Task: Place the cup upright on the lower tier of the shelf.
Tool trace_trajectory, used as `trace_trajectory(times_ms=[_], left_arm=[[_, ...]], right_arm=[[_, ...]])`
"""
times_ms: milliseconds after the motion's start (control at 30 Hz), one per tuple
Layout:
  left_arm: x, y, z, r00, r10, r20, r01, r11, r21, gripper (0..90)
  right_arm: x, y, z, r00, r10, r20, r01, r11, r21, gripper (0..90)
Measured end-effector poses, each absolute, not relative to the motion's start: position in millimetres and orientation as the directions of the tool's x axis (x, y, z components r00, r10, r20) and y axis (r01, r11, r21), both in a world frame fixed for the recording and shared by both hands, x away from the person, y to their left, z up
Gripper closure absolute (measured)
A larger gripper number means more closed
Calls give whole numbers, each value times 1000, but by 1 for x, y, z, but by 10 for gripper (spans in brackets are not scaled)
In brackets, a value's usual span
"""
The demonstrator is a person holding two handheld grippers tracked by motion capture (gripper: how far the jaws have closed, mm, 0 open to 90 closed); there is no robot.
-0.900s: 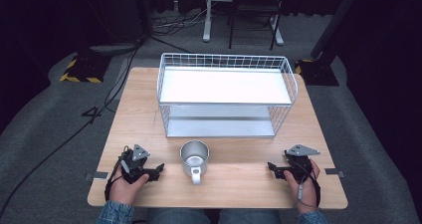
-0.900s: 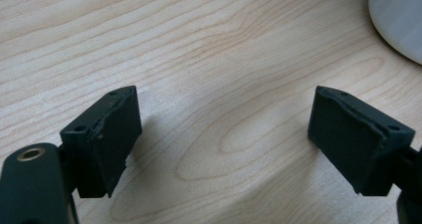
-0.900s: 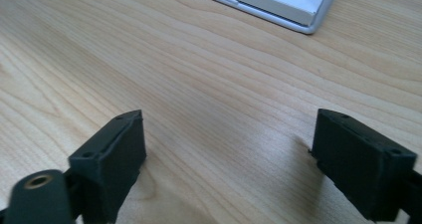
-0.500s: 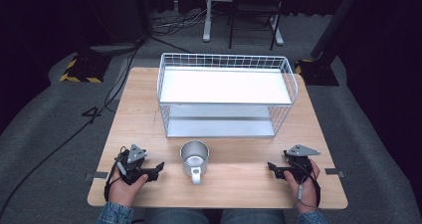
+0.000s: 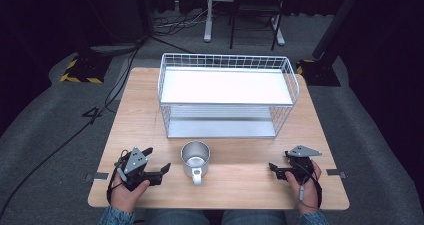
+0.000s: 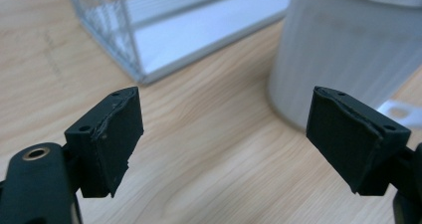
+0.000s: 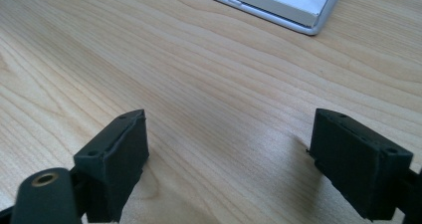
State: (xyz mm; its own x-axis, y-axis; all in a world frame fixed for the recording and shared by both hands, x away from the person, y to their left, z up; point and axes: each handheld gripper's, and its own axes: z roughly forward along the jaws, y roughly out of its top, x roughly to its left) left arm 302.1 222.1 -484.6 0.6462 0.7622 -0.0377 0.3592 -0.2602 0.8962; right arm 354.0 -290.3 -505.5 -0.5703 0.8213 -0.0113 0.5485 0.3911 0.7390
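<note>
Standing upright on the wooden table, the metal mug sits near the front edge, just in front of the white wire basket and apart from it, its handle turned toward the person. Both grippers rest on the table to either side — the left gripper lies close to the mug's left flank, while the right gripper is well apart on the other side, so the left hand looks the nearer for a reach. In the left gripper view the mug rises ahead and to the right of the jaws, which stand apart with bare wood between them; the handle peeks out beside the right-hand jaw. The right gripper's jaws are likewise spread over bare wood, gripping nothing, with a corner of the basket's base beyond them. A sideways approach across the mug's round body, or onto the handle, seems the likely move. No brand, label or writing can be read anywhere.
</note>
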Motion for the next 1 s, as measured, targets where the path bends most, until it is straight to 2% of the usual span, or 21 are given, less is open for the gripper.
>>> trace_trajectory(times_ms=[33,167,467,1000], left_arm=[[299,218,-487,660,748,-62,338,-222,915,153],[297,214,-491,680,731,-54,309,-219,926,153],[298,199,-493,733,674,-86,307,-216,927,148],[307,169,-500,787,611,-84,313,-280,908,148]], right_arm=[[354,-290,-505,-570,821,-11,549,391,739,154],[354,-290,-505,-570,821,-9,549,390,739,154],[354,-290,-505,-571,821,-12,548,391,740,157],[354,-290,-505,-576,817,-9,546,393,739,155]])
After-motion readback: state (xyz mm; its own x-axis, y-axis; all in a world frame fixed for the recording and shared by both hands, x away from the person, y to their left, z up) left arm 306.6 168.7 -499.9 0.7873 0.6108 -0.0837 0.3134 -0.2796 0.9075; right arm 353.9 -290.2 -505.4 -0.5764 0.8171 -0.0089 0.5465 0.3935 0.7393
